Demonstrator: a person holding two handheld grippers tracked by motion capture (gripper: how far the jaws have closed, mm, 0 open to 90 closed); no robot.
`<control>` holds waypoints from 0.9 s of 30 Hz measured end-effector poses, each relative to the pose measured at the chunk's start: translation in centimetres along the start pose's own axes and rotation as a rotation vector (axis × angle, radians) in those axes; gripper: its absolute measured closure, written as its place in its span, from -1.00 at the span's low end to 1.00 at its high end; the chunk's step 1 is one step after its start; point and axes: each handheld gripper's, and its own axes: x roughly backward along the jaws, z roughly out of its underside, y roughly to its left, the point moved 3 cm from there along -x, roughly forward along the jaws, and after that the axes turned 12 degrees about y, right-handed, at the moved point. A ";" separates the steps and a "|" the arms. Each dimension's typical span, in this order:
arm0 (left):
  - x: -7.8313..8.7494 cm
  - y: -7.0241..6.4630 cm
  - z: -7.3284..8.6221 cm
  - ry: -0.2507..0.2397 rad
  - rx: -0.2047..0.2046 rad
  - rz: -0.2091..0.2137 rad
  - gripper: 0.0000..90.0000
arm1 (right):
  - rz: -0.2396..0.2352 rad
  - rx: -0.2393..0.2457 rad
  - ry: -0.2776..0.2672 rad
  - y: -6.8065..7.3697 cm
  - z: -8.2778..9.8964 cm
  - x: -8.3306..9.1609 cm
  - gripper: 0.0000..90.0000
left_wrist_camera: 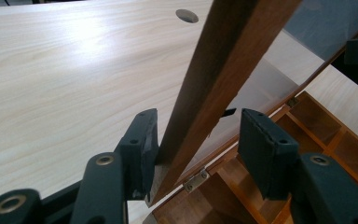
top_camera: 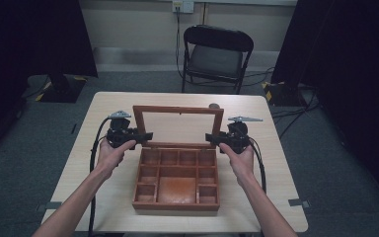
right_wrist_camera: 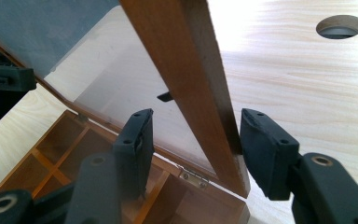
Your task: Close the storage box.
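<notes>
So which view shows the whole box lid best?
The high view: the lid stands open with all four frame sides and its clear pane visible. The left gripper view and right gripper view each show one side rail and some pane.

One wooden box (top_camera: 176,183) with one glass-paned lid (top_camera: 178,126) sits on one desk (top_camera: 276,168). Two grippers, a left gripper (top_camera: 145,136) and a right gripper (top_camera: 211,138), flank the lid, each in one hand. One black chair (top_camera: 216,55) stands behind the desk.
</notes>
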 end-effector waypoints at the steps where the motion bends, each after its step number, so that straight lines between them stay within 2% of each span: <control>1: 0.1 0.0 0.1 0.000 0.000 0.002 0.07 | 0.002 0.001 0.001 0.1 0.0 -0.1 0.01; 5: 0.7 0.0 0.4 0.003 -0.006 0.004 0.09 | 0.003 0.023 0.002 0.3 -0.1 -0.2 0.01; 9: 1.2 0.0 0.5 -0.017 0.002 0.016 0.08 | 0.000 0.024 0.006 0.5 -0.1 -0.2 0.00; 13: 1.3 -0.1 0.7 -0.014 -0.011 0.022 0.02 | -0.006 0.018 0.006 0.5 0.0 -0.1 -0.02; 19: 1.4 -0.3 1.0 -0.035 -0.010 0.036 -0.04 | -0.021 0.018 0.007 0.5 0.1 0.1 -0.07; 27: 2.3 -0.5 1.3 -0.063 -0.028 0.044 -0.03 | -0.033 0.025 0.010 0.8 0.2 0.4 -0.15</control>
